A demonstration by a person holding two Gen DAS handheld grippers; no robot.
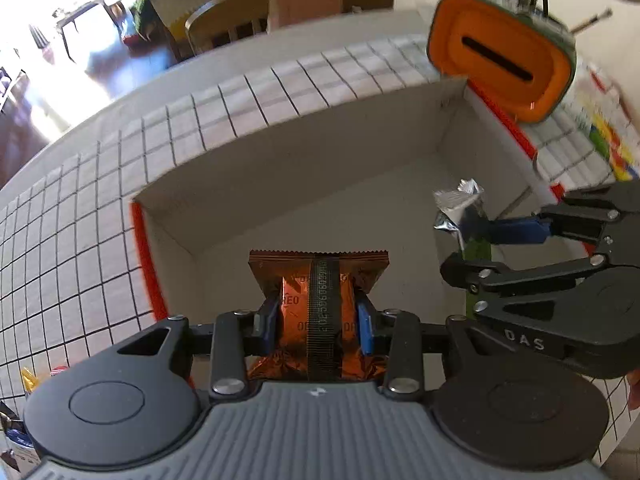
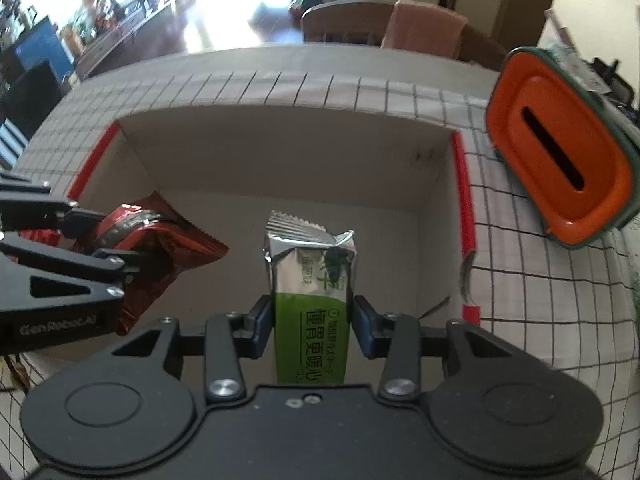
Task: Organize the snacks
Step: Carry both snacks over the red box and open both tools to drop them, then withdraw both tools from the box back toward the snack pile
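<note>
Gripping a copper-orange snack packet (image 1: 320,312), our left hand-held gripper (image 1: 320,320) hangs over the open white box (image 1: 280,152) with red edges. Our right hand-held gripper (image 2: 312,320) is clamped on a green and silver snack bar (image 2: 312,280), also above the box's bare inside. We see the box on the grid-patterned bench (image 1: 80,220), an orange lidded container (image 2: 560,152) just beside its right wall.

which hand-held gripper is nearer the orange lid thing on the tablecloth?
Right. The right hand-held gripper, holding the green snack bar, sits on the box's lid side; the left hand-held gripper is farther across.
</note>
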